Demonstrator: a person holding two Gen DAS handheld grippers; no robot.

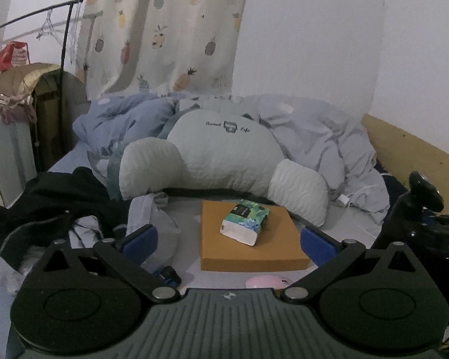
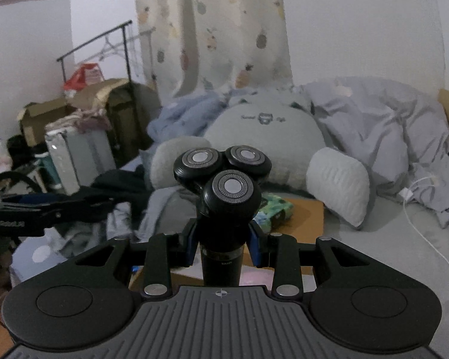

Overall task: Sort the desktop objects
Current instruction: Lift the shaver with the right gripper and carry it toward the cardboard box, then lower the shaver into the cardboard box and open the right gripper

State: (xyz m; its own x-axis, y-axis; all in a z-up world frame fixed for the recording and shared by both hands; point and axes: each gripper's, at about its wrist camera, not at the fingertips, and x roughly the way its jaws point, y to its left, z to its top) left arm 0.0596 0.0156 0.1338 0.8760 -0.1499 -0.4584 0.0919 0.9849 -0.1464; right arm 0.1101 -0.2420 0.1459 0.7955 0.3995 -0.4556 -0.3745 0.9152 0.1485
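Note:
My right gripper [image 2: 223, 240] is shut on a black electric shaver [image 2: 224, 179], clamping its neck with the three round heads pointing forward and up. My left gripper [image 1: 228, 240] stands open above the bed with nothing between its blue pads [image 1: 140, 239]. Below and ahead of it lies an orange flat box [image 1: 248, 248] with a green-patterned tissue pack [image 1: 245, 221] on top. A pink mouse [image 1: 268, 282] peeks out at the box's near edge, and a small black-and-blue object [image 1: 169, 275] lies to its left. The shaver also shows at the right edge of the left wrist view [image 1: 425, 191].
A pale green cushion [image 1: 224, 155] and crumpled grey-blue bedding [image 1: 329, 131] fill the back of the bed. Black clothing [image 1: 60, 194] lies at the left. A white charger and cable [image 2: 410, 197] trail on the right. A clothes rail [image 1: 66, 45] and boxes stand further left.

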